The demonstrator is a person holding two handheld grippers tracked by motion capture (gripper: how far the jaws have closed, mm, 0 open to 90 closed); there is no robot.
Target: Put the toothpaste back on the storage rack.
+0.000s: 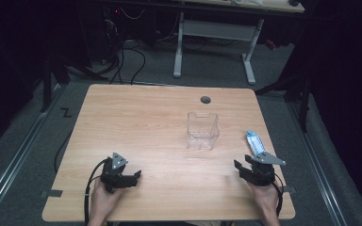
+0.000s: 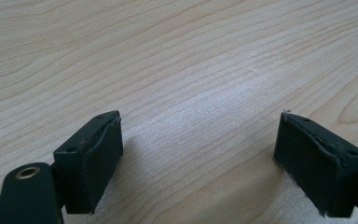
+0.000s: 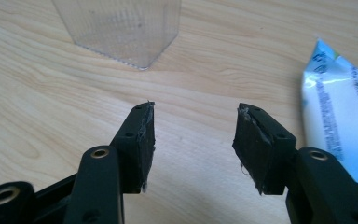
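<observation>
while the packet (image 1: 255,141) is lying flat near the table's (image 1: 136,122) right edge, both grippers are hovering empty.
its long axis is running away from the person, slightly leftward; the right gripper (image 3: 193,140), jaws apart, is sitting just beside its near end, the clear container (image 1: 202,130) standing farther left, the left gripper (image 2: 198,158) gaping wide.

the tabletop (image 1: 141,122) is pale wood with fine wavy grain. the container (image 1: 202,130) is clear and colourless, faintly ribbed. the packet (image 3: 340,116) is white and light blue with small dark print. both the left gripper (image 1: 134,176) and right gripper (image 1: 240,165) are black, each topped by a grey plate.
</observation>
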